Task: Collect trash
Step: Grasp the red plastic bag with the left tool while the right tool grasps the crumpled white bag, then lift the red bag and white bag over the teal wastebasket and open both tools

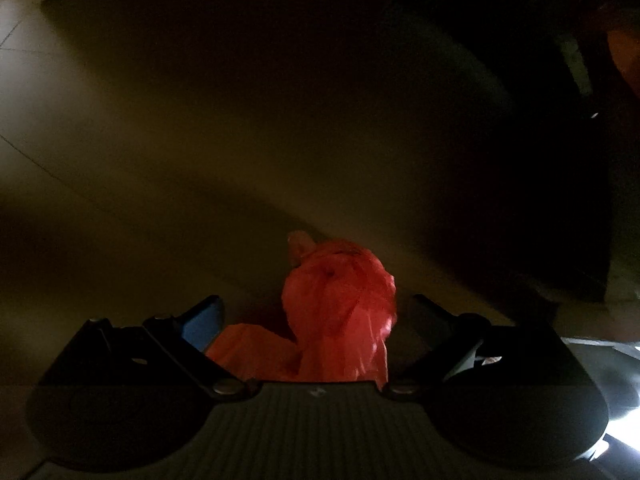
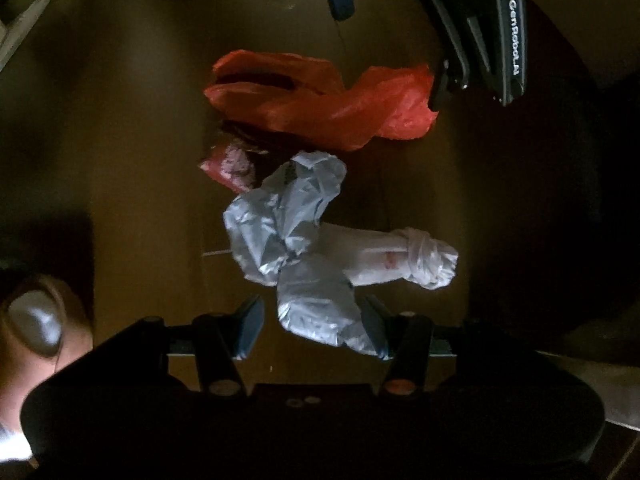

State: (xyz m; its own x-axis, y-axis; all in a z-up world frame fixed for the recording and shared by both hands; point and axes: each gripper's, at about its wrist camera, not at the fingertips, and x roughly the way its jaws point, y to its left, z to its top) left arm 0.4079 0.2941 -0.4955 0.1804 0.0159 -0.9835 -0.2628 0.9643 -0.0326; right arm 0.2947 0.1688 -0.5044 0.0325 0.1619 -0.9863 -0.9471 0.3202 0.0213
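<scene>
Pick-up phase: both grippers down at the trash, neither has closed on anything.

Left wrist view: left gripper (image 1: 318,322) jaws spread wide, the crumpled red plastic bag (image 1: 340,316) sitting between the fingers on the dim brown floor (image 1: 160,140); contact with the pads can't be told in this light. Looks like the next move is to close on the bunched neck.
Right wrist view: right gripper (image 2: 314,326) jaws wide open, straddling the lower lobe of the crumpled silver-grey plastic bag (image 2: 280,224); a knotted white plastic bag (image 2: 404,256) lies just beside it, a small pink wrapper (image 2: 230,164) between grey and red. Next, judged: centre, then squeeze; thin film may slip.
</scene>
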